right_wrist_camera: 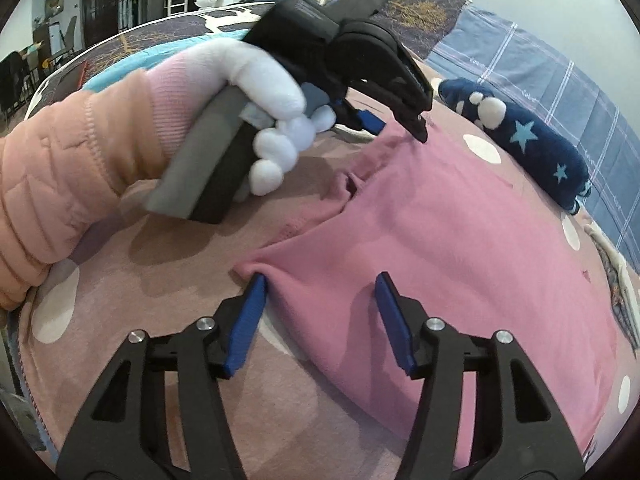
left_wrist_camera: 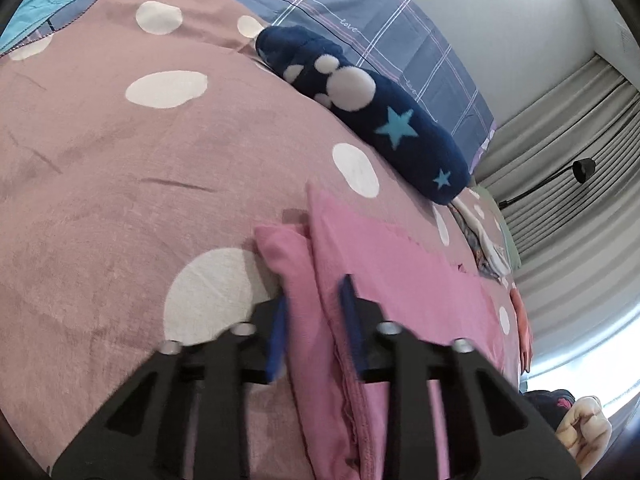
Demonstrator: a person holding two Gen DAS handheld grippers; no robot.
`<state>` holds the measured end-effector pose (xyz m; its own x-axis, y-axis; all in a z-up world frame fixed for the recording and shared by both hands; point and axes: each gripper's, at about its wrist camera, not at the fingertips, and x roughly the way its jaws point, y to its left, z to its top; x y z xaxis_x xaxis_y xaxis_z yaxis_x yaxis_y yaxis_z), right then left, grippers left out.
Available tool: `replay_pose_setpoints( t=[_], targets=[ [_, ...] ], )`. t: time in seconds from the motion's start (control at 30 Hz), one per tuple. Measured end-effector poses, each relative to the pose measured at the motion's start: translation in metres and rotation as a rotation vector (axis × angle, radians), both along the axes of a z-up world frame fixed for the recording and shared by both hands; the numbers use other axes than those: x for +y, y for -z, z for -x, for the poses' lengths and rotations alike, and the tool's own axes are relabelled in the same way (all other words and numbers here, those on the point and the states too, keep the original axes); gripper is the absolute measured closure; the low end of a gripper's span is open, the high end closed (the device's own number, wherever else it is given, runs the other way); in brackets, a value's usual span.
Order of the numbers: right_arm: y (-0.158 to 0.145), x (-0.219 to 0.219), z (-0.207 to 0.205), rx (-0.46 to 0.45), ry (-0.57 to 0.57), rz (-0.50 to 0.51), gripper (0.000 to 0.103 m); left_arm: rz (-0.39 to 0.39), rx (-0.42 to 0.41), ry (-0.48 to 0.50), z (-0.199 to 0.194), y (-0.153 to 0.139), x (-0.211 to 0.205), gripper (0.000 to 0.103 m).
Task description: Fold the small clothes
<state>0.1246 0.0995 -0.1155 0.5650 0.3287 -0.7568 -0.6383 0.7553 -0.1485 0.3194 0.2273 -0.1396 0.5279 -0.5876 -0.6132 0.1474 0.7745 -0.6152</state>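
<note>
Pink garment (right_wrist_camera: 420, 216) spread flat on a mauve bedspread (left_wrist_camera: 120, 160) with white dots, reaching from the near middle toward the far right.

Left gripper (left_wrist_camera: 312, 312): blue pads (left_wrist_camera: 278, 336) drawn close together, pinching a raised fold of the pink cloth between them — seen from the right wrist view as well, where the same gripper (right_wrist_camera: 400, 124) bites the garment's far edge, held by a white-gloved hand (right_wrist_camera: 260, 92) in a peach quilted sleeve (right_wrist_camera: 52, 184).

Right gripper (right_wrist_camera: 320, 292): fingers spread about halfway, no earlier view to compare. Left pad touching the near-left corner of the cloth, where it bunches into a ridge; right pad (right_wrist_camera: 394, 320) resting on the garment's surface. Cloth lying between them, not yet squeezed.

Navy plush sock (left_wrist_camera: 368, 112) with stars and white blobs lying far right, apart from the garment, beside a blue plaid pillow (left_wrist_camera: 380, 12).
</note>
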Motion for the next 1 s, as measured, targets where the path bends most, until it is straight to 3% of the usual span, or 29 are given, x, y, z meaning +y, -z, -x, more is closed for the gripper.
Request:
replay_pose_setpoints(
  t=[0.03, 0.17, 0.27, 0.3, 0.33, 0.37, 0.5, 0.57, 0.6, 0.73, 0.77, 0.83, 1.0],
  targets=[
    [0.0, -0.001, 0.0, 0.008, -0.007, -0.008, 0.054, -0.002, -0.009, 0.006, 0.0, -0.001, -0.001, 0.096],
    [0.002, 0.0, -0.008, 0.023, -0.002, -0.025, 0.057, -0.041, -0.076, 0.024, 0.001, -0.018, -0.009, 0.096],
    [0.003, 0.006, -0.01, -0.004, -0.001, -0.019, 0.057, -0.038, -0.079, 0.029, -0.001, -0.019, -0.01, 0.096],
    [0.004, 0.007, -0.01, -0.008, -0.004, -0.019, 0.062, -0.046, -0.075, 0.029, -0.002, -0.016, -0.009, 0.096],
    [0.004, 0.007, -0.009, 0.001, -0.027, -0.036, 0.085, -0.056, -0.069, 0.029, -0.002, -0.013, -0.009, 0.096],
    [0.003, 0.006, -0.009, 0.0, -0.032, -0.046, 0.09, -0.062, -0.062, 0.028, -0.003, -0.009, -0.009, 0.096],
    [-0.006, -0.007, -0.002, 0.069, -0.104, -0.138, 0.096, -0.011, -0.054, 0.016, -0.003, 0.004, 0.0, 0.096],
    [-0.001, -0.002, 0.009, 0.131, -0.198, -0.158, 0.103, 0.023, -0.049, 0.011, -0.005, 0.01, 0.004, 0.096],
    [0.002, 0.002, 0.012, 0.175, -0.247, -0.172, 0.103, 0.038, -0.046, 0.01, -0.005, 0.011, 0.005, 0.096],
    [-0.006, 0.008, 0.03, 0.081, -0.233, -0.144, 0.103, 0.081, -0.054, 0.012, -0.003, 0.013, 0.009, 0.096],
    [-0.012, 0.002, 0.03, 0.058, -0.2, -0.151, 0.099, 0.084, -0.055, 0.014, -0.002, 0.014, 0.009, 0.095],
    [-0.015, -0.007, 0.025, 0.012, -0.131, -0.113, 0.075, 0.1, -0.053, 0.017, -0.002, 0.015, 0.01, 0.094],
    [-0.007, -0.006, 0.017, 0.015, -0.069, -0.058, 0.068, 0.136, -0.048, 0.032, -0.002, 0.017, 0.012, 0.089]
  ],
)
